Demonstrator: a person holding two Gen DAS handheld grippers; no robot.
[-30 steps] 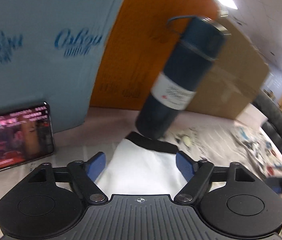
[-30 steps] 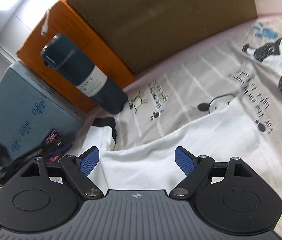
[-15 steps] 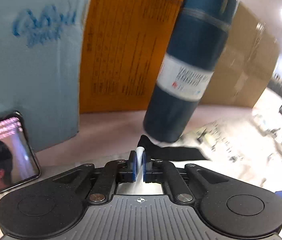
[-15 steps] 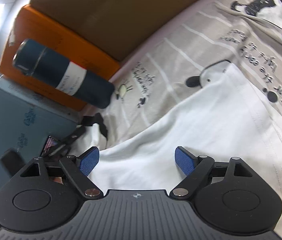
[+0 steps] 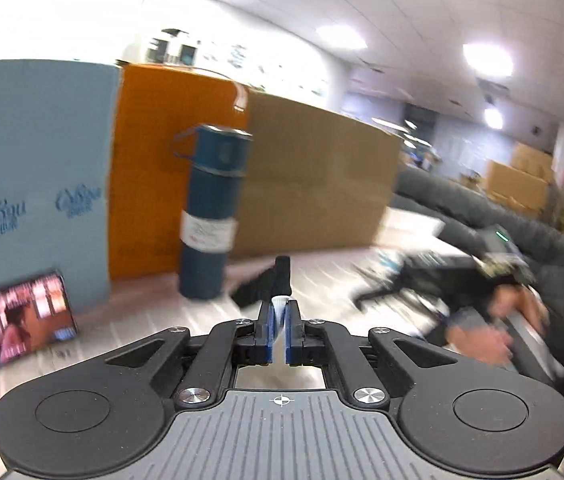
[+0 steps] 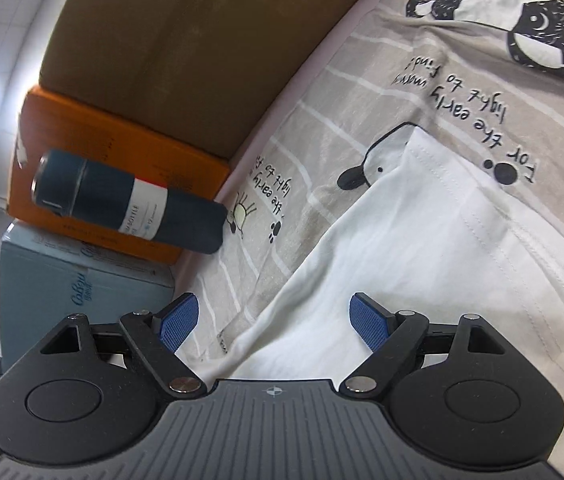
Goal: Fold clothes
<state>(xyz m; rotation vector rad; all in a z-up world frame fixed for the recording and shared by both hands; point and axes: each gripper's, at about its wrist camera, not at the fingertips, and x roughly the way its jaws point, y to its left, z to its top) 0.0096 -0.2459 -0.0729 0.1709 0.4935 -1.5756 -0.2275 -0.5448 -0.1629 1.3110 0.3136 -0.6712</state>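
The left tongs (image 5: 278,322) are closed on the white shirt (image 6: 422,248), pinching its edge near the black collar (image 5: 278,276), in front of the blue bottle (image 5: 210,216). The right tongs (image 6: 274,322) are wide open, hovering over the shirt, which lies on the printed bedsheet (image 6: 462,80) to the right of the bottle. A phone (image 5: 14,320) stands left of the bottle.
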